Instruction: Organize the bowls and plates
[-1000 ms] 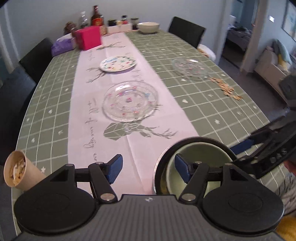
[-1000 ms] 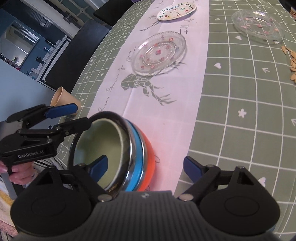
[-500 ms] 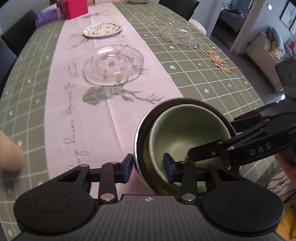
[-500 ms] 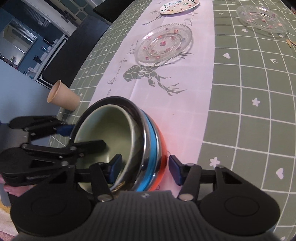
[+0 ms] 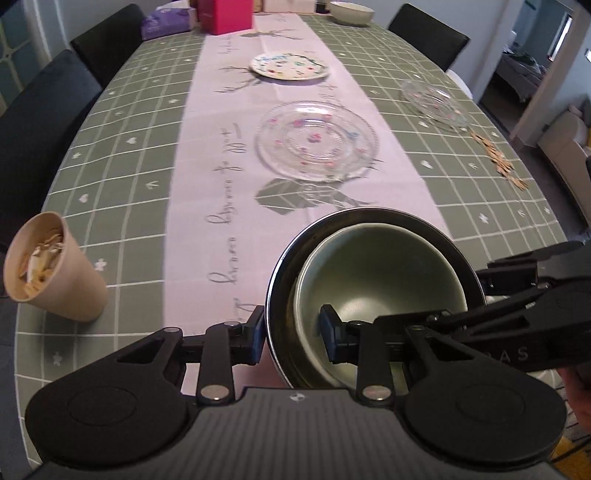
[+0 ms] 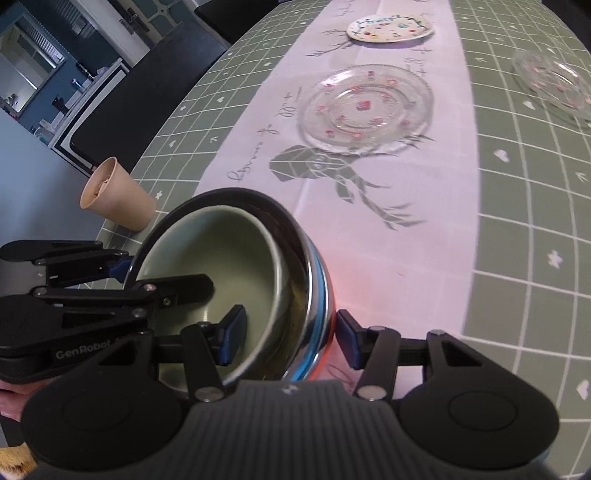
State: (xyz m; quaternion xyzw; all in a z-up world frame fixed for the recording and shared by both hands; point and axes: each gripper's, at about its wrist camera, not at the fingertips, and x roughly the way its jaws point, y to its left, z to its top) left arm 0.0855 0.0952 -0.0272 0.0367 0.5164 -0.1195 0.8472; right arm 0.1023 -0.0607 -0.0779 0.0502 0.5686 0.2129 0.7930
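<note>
A stack of nested bowls (image 5: 380,273) stands at the table's near edge: a pale green bowl (image 6: 207,254) inside a steel one, above blue and orange bowls. My left gripper (image 5: 292,336) straddles the stack's left rim and its jaws are closing. One pad touches the steel wall outside, the other is inside the green bowl. My right gripper (image 6: 288,338) grips the opposite rim, one pad inside the green bowl and one against the orange bowl. A clear glass plate (image 5: 317,142) lies on the runner beyond, then a white patterned plate (image 5: 289,66).
A second glass plate (image 5: 434,101) lies at the right, with scattered seeds (image 5: 495,155) near it. A paper cup (image 5: 51,269) of scraps stands near the left edge. A pale bowl (image 5: 351,13), a pink box (image 5: 225,16) and bottles are at the far end. Dark chairs ring the table.
Both grippers came in onto the bowl stack from either side and narrowed from wide open until their pads sit on its rim. The plates have not moved.
</note>
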